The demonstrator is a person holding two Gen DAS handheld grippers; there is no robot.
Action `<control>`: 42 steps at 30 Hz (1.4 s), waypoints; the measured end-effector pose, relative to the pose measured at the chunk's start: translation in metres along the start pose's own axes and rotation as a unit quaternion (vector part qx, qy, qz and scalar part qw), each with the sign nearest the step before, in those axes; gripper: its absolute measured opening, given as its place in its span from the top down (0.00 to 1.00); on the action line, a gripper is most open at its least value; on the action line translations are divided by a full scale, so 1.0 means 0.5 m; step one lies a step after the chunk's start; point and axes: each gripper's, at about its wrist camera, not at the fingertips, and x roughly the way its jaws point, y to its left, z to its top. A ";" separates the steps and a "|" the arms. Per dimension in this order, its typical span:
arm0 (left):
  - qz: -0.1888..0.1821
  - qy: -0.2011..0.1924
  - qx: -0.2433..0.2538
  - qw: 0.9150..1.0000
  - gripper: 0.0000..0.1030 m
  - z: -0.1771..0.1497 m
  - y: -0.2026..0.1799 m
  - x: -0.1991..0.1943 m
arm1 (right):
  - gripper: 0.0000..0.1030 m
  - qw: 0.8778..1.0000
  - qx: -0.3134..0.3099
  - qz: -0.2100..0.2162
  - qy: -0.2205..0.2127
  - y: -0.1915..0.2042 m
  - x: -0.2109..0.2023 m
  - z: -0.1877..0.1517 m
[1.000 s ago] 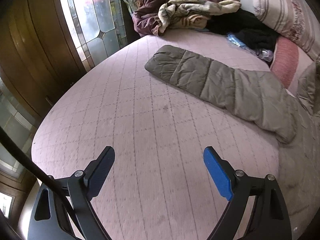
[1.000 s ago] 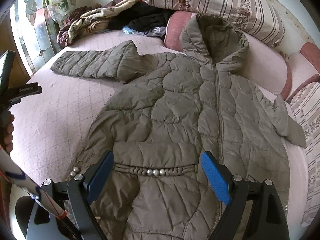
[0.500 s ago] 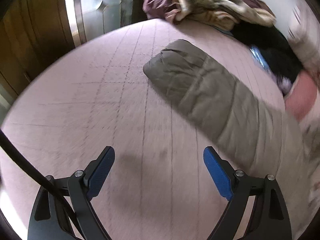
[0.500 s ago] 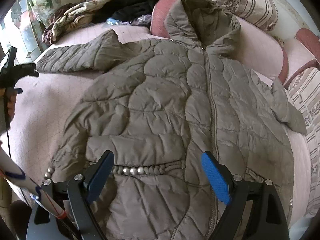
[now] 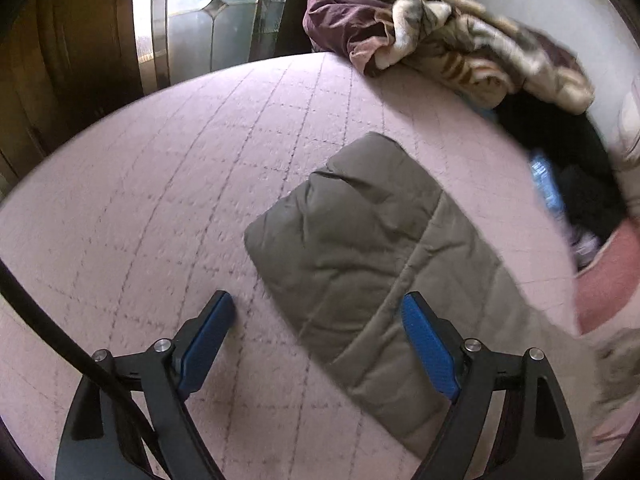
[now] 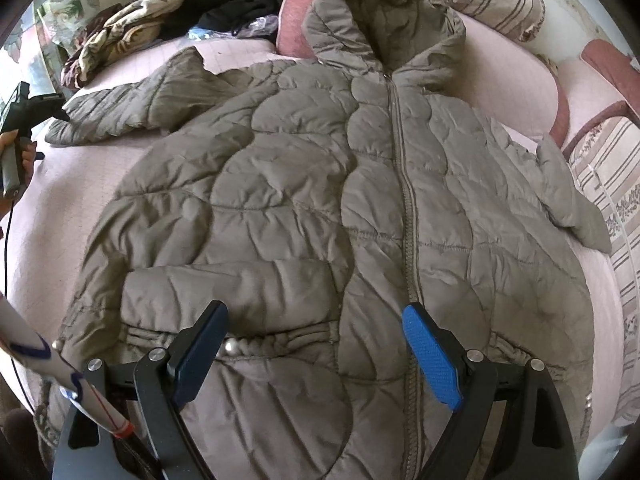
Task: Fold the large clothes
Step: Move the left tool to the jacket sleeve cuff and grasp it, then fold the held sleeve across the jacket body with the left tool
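Coat lies zipped and face up across the pink bed; it's puffy, soft and slippery, so you should pinch a full fold. Your left gripper, just closing, straddles the coat's sleeve cuff without pinching it; take hold there. Your right gripper hangs apart above the coat's waist.

Soft daylight from stained-glass window, motion blur, fisheye-bent dark edges

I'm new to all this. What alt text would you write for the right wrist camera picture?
An olive quilted hooded coat lies zipped and face up on a pink bedspread, sleeves spread. The open right gripper hovers over its beaded waist, and the left gripper shows at the far left beside one sleeve's cuff.
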 end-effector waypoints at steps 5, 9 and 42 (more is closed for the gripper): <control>0.061 0.002 0.081 0.995 0.84 -0.006 -0.084 -0.020 | 0.12 1.000 0.008 -0.006 0.003 -0.015 0.006 -0.007; 0.007 -0.014 0.105 0.994 0.87 -0.027 -0.143 -0.120 | 0.16 1.000 0.016 -0.005 -0.008 -0.037 -0.012 -0.010; -0.198 0.035 0.420 0.885 0.42 -0.791 -0.542 -0.518 | 0.15 0.966 0.255 -0.005 -0.038 -0.528 -0.140 -0.169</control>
